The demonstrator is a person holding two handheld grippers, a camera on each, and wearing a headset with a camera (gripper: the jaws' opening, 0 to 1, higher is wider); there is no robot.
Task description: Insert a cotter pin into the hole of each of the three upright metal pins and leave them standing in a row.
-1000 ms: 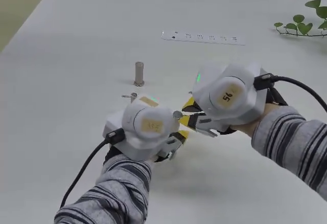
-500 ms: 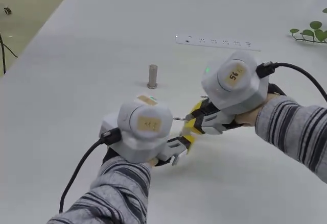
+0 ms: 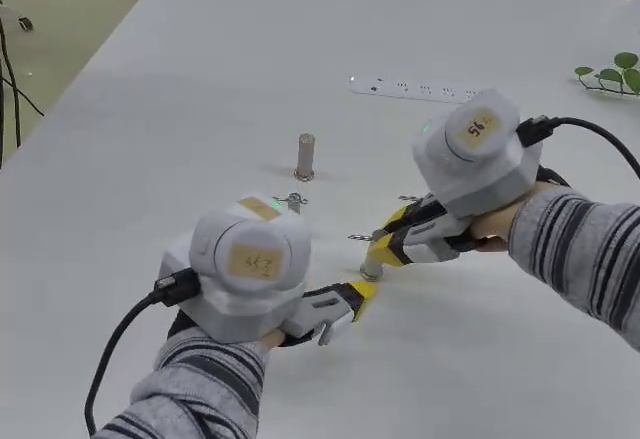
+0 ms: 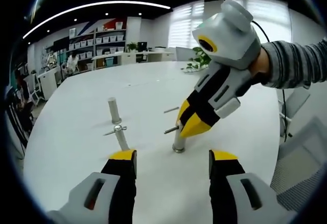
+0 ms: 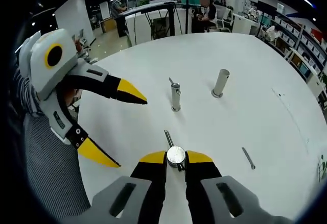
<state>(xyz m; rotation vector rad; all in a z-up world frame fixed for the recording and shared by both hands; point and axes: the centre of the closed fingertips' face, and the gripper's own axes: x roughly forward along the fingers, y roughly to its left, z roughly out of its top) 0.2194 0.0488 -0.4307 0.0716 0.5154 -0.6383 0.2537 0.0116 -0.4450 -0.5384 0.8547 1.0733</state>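
The right gripper (image 5: 176, 158) was clamped on the head of the first pin (image 5: 176, 155), which stood on the table (image 5: 255, 122) right between its jaws. A cotter (image 5: 167, 137) stuck out of that pin just ahead of the tips. Whether it had gone fully through the hole could not be told from the right gripper view. The left gripper (image 4: 172, 158) had its jaws apart and held nothing, with the first pin just ahead of them.

Near and ahead of the right gripper stood a second pin (image 5: 176, 96), its hole filled by a second cotter (image 5: 171, 81). Farther ahead and to that gripper's right stood a bare pin (image 5: 220, 83), its hole unfilled. A loose cotter (image 5: 248, 157) lay flat on the table beside the right jaw.

The pins looked like solid metal: stiff, smooth, and easy to tip on a small foot. They were best held by the head or low on the shank, so the hole stayed clear. The loose cotter seemed thin, light and springy, and likely to twist. It was best pinched at one end, with the other end left free to enter the hole.
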